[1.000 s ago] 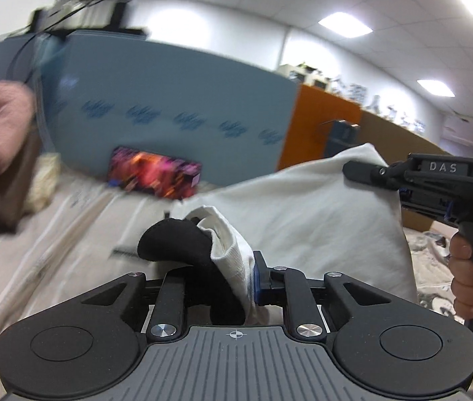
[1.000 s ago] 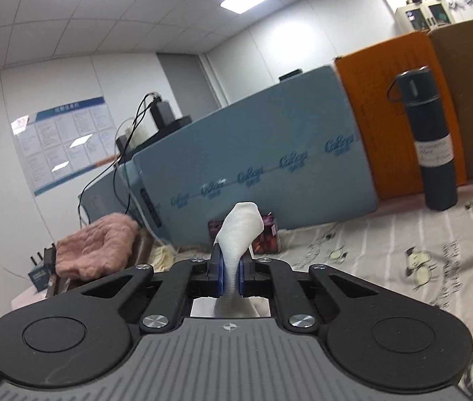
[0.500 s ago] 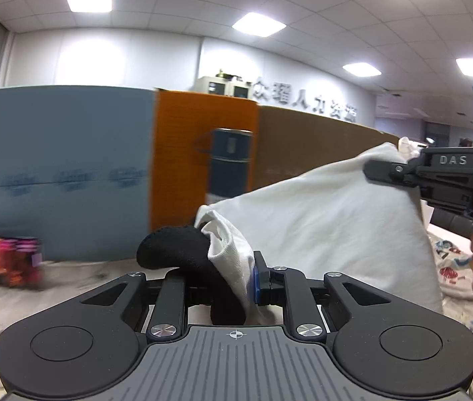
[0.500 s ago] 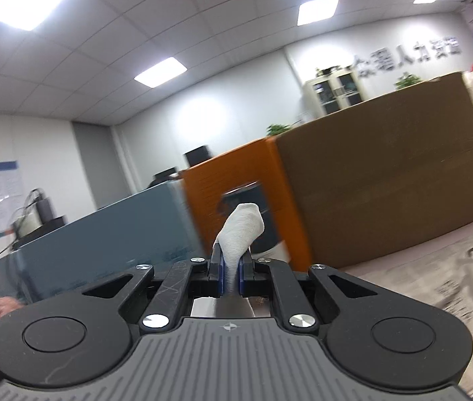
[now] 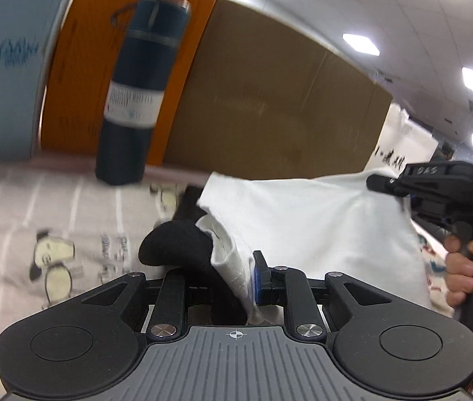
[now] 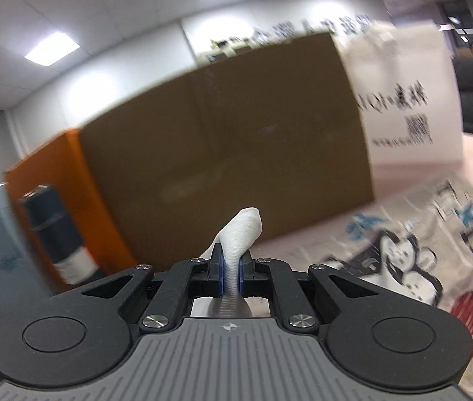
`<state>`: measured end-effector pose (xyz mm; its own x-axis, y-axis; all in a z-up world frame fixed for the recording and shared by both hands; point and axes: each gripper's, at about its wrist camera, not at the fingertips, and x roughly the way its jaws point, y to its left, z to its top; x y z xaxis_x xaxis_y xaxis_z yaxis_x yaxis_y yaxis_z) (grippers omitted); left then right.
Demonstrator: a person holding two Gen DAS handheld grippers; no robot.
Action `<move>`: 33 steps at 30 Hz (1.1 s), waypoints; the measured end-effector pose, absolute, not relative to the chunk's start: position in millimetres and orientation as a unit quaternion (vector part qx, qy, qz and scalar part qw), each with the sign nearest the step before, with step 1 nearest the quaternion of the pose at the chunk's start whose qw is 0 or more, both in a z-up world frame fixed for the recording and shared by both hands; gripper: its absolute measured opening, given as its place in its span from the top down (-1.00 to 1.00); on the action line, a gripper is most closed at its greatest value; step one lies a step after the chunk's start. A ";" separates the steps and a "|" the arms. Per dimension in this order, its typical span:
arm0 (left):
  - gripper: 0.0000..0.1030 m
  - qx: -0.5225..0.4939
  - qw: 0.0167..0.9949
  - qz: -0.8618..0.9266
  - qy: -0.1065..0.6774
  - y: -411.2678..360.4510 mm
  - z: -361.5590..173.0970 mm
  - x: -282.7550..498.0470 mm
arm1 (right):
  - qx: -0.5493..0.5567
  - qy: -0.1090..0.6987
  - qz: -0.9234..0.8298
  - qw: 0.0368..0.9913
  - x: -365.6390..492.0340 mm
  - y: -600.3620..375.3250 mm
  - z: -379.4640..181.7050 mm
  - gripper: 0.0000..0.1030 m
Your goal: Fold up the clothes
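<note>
Both tools grip the white cotton garment [image 5: 310, 224]: left tool [image 5: 233, 277] easing open on white-and-black fabric, right tool [image 6: 231, 274] clamped tight. Keep the span taut, lowering evenly.

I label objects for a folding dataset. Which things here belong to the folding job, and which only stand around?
Job: white garment, left gripper, right gripper.

Around: blue bottle, cartoon-print sheet, orange panel, brown panel.
</note>
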<state>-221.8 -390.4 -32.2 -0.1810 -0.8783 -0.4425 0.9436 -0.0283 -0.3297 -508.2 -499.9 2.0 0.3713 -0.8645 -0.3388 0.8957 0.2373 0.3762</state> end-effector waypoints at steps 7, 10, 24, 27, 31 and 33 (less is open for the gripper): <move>0.38 0.066 0.631 -0.712 0.301 -384.0 -41.7 -219.5 | 0.309 0.049 -0.577 0.755 -517.2 -525.7 -30.6 0.76; 0.15 0.052 0.635 -0.705 0.312 -387.4 -42.0 -212.5 | 0.303 0.042 -0.601 0.738 -519.0 -515.1 -26.6 0.30; -0.59 -0.032 0.649 -0.713 0.264 -366.4 -28.2 -203.7 | 0.293 -0.002 -0.567 0.770 -499.7 -400.8 0.5 -0.69; -0.84 -0.061 0.653 -0.722 0.218 -348.5 -15.2 -205.8 | 0.297 -0.011 -0.546 0.783 -482.9 -371.4 3.1 -0.82; -0.92 -0.083 0.649 -0.739 0.162 -322.7 5.6 -197.8 | 0.270 -0.017 -0.556 0.786 -453.4 -340.5 12.4 -0.99; -0.95 -0.085 0.657 -0.738 0.128 -308.4 13.4 -191.1 | 0.250 -0.029 -0.568 0.784 -437.8 -324.4 15.5 -1.00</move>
<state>-191.1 -308.4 13.4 -0.1229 -0.9916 -0.0415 0.9479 -0.1049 -0.3007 -437.8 -324.4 15.5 0.3538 -0.9045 -0.2381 0.8756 0.2308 0.4244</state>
